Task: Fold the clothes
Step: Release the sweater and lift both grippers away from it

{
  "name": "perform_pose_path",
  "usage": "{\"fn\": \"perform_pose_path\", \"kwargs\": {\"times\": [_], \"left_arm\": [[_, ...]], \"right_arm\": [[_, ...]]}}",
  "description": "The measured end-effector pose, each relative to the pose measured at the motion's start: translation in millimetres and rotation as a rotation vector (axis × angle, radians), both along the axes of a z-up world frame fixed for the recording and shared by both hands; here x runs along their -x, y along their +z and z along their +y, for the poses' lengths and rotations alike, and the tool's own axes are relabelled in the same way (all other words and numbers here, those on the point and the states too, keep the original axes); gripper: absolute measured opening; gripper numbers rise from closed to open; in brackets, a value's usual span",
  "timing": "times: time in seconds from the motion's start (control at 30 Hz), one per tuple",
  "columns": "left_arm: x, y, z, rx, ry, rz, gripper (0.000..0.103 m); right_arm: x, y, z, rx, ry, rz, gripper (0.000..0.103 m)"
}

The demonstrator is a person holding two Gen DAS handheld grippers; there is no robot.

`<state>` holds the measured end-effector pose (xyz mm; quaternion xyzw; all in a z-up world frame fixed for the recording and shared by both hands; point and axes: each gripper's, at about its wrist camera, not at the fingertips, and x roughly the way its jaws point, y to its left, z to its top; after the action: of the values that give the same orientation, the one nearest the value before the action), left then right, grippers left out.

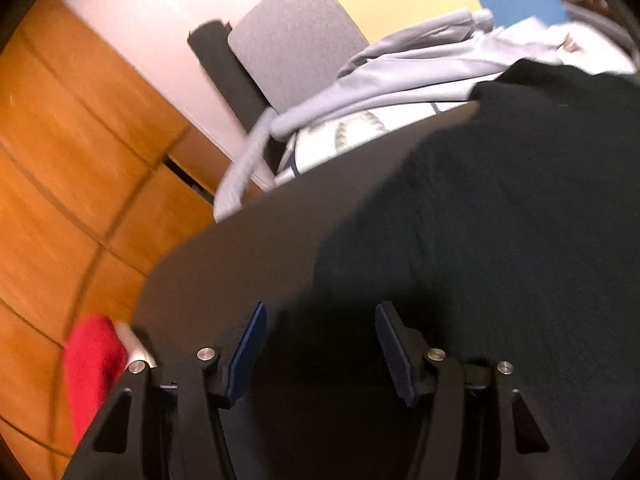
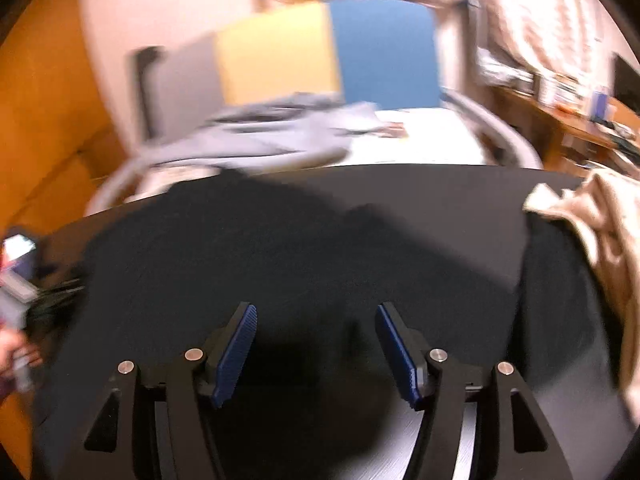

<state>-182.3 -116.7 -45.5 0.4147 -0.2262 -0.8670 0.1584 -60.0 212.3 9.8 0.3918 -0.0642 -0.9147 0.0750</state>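
Note:
A black garment [image 1: 500, 216] lies spread over the dark table [image 1: 248, 248]. In the right wrist view the same black garment [image 2: 280, 264] covers most of the dark table [image 2: 460, 192]. My left gripper [image 1: 320, 344] hovers over the garment's near-left part, jaws apart, nothing between the blue pads [image 1: 248, 356]. Above the garment's middle my right gripper [image 2: 316, 344] stands open too, its blue pads [image 2: 236, 352] bare. A light grey garment [image 1: 400, 76] lies beyond the table's far edge.
A beige cloth [image 2: 600, 240] is heaped at the table's right edge. Something red [image 1: 94, 364] sits at the left table edge. A hand with a device [image 2: 16, 280] shows at the far left. Behind stand a grey chair [image 1: 288, 36], wooden floor [image 1: 72, 160] and a cluttered desk [image 2: 580, 120].

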Motion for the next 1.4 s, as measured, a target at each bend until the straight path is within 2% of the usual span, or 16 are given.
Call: {"fn": "perform_pose_path", "kwargs": {"times": [0.13,0.17,0.27,0.37,0.43,0.5,0.53,0.57,0.63,0.77,0.9,1.0,1.07,1.1,1.2,1.4], "left_arm": [[-78.5,8.4,-16.1,-0.131,-0.011,-0.005,0.068],[-98.2,9.9,-21.0,-0.163,-0.018,-0.008,0.073],[-150.5,7.8,-32.1,-0.249,-0.034,-0.028,0.076],[-185.4,3.0,-36.3,-0.300,-0.057,-0.014,0.079],[-195.4,1.9,-27.4,-0.287,-0.097,-0.001,0.082],[-205.3,0.7,-18.6,-0.274,-0.137,0.011,0.084],[-205.4,-2.2,-15.9,-0.226,-0.144,0.026,0.085],[-204.6,-3.8,-14.5,-0.197,-0.150,0.035,0.086],[-201.5,-3.5,-15.8,-0.186,-0.148,0.037,0.086],[-203.4,-1.0,-25.1,-0.281,-0.082,0.018,0.086],[-208.9,-1.5,-41.3,-0.389,-0.008,0.002,0.086],[-211.6,-2.8,-49.3,-0.424,0.011,0.004,0.087],[-213.0,-3.9,-50.5,-0.427,0.015,0.002,0.088],[-214.0,-3.6,-50.9,-0.431,0.022,0.003,0.088],[-217.5,-1.7,-54.7,-0.446,0.052,0.009,0.088],[-226.7,8.0,-75.2,-0.463,0.155,0.064,0.088]], "right_arm": [[-83.1,9.2,-77.1,0.018,0.202,-0.003,0.063],[-99.9,7.9,-96.9,0.014,0.248,-0.014,0.064],[-131.9,-9.9,-148.3,-0.022,0.346,-0.075,0.063],[-142.3,-42.8,-183.7,-0.207,0.372,-0.154,0.064],[-151.9,-55.5,-198.0,-0.333,0.381,-0.139,0.063],[-159.1,-52.8,-196.7,-0.335,0.368,-0.131,0.051],[-161.3,-49.2,-191.0,-0.303,0.346,-0.135,0.026],[-163.4,-44.3,-180.6,-0.262,0.313,-0.142,0.012],[-164.9,-38.0,-158.1,-0.205,0.244,-0.143,0.008],[-189.0,-29.5,-96.8,-0.134,0.030,-0.134,0.007],[-213.4,-42.4,-22.8,0.057,-0.195,-0.209,0.007],[-233.0,-54.4,16.9,0.214,-0.348,-0.232,0.009],[-241.2,-48.6,25.2,0.132,-0.498,-0.237,0.027],[-242.7,-39.5,21.1,0.080,-0.507,-0.209,0.027],[-228.9,-6.6,-23.7,0.019,-0.294,-0.088,0.029],[-179.5,4.0,-202.4,-0.090,0.414,-0.060,0.032]]}}
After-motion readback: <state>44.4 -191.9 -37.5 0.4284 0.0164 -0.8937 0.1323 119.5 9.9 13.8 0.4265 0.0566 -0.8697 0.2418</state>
